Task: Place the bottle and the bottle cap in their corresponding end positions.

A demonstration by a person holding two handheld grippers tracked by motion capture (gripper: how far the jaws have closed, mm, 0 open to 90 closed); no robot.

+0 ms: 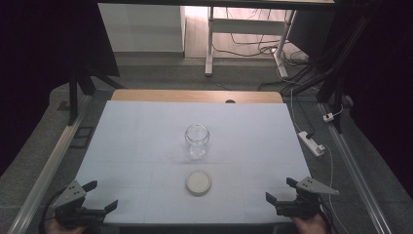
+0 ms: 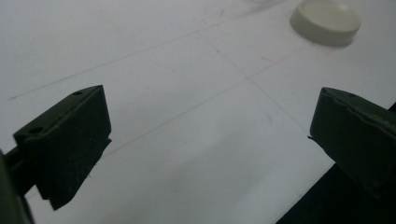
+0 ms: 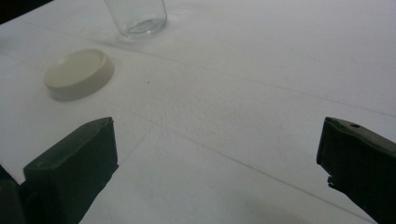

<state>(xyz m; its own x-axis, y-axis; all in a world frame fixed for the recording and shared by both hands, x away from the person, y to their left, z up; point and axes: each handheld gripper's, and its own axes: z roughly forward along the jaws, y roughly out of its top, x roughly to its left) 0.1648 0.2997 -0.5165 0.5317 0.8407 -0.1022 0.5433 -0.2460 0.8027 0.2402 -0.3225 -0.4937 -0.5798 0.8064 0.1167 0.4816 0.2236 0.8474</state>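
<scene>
High view: both claws wide (empty)

Camera setup: one fixed high view, two tool-mounted views.

High view looks forward and down over the whole bench (image 1: 146, 126). Left tool (image 1: 100, 195) view sits low at the near left corner, facing right and away; right tool (image 1: 281, 190) view sits low at the near right, facing left and away. All three share the cream lid (image 1: 198, 182); the high and right tool views share the glass jar (image 1: 197, 140).

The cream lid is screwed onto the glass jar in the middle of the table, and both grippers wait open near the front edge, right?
Not quite: the cream lid lies flat on the table, apart from the open-mouthed glass jar, as the high view shows. The left gripper and right gripper do wait open near the front edge.
</scene>
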